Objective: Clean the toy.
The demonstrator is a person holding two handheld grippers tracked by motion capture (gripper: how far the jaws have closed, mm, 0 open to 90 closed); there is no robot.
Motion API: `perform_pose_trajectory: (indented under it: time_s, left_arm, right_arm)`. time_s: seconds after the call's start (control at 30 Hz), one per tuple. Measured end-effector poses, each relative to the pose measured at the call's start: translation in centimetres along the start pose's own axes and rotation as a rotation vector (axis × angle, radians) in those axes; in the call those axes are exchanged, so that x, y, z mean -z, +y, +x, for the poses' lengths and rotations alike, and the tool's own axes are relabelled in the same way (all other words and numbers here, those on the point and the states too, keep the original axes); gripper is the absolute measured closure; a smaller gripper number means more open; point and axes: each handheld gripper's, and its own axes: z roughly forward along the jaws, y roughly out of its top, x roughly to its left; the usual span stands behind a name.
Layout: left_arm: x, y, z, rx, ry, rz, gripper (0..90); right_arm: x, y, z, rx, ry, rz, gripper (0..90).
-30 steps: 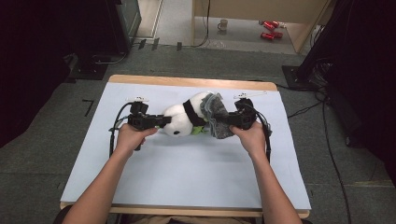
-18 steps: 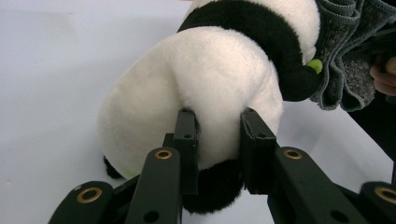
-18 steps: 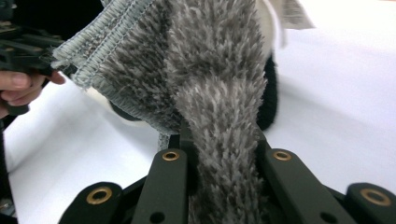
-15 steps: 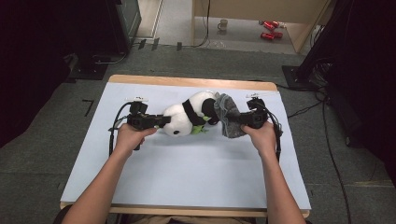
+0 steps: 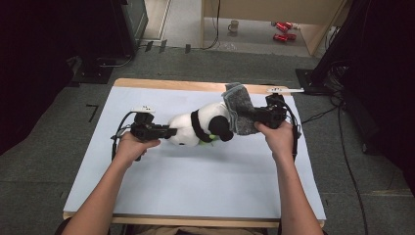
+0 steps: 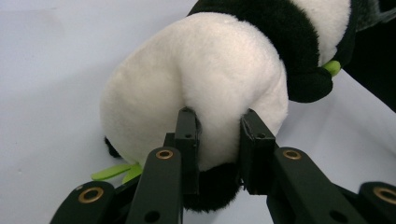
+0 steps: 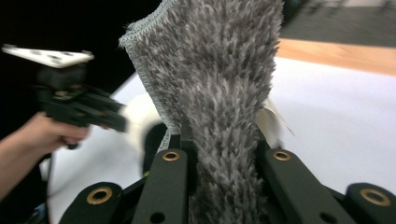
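The left claw (image 5: 169,131) pinches the white end of the panda plush (image 5: 198,128), which lies lengthwise across the bench (image 5: 195,181). The right claw (image 5: 254,117) clamps the grey fuzzy cloth (image 5: 238,111) draped at the panda's opposite end, nearest that hand.

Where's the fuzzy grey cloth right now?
In the high view, the fuzzy grey cloth is at the table's far right, clamped in the right tool and draped against the black-and-white plush panda, whose other end the left tool grips.
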Motion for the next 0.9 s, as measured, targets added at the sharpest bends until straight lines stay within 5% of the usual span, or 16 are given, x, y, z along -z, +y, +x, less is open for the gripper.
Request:
perform_pose_trajectory:
  time_s: [0.13, 0.3, 0.67, 0.9]
  left_arm:
    - [0.1, -0.3, 0.0, -0.004, -0.005, 0.004, 72.5]
    - [0.1, -0.5, 0.0, -0.006, 0.002, -0.001, 72.2]
    - [0.1, -0.6, 0.1, -0.002, -0.009, -0.005, 71.6]
    - [0.1, -0.6, 0.2, -0.002, -0.014, -0.002, 71.4]
  right_arm:
    - [-1.3, 0.3, 1.0, 0.027, 0.085, 0.013, 77.7]
    - [-3.4, -0.3, 0.8, 0.032, 0.085, 0.089, 77.5]
    - [-4.1, -1.5, -1.6, -0.063, 0.141, 0.084, 76.9]
    - [-3.9, -2.0, -2.6, -0.075, 0.110, 0.100, 77.1]
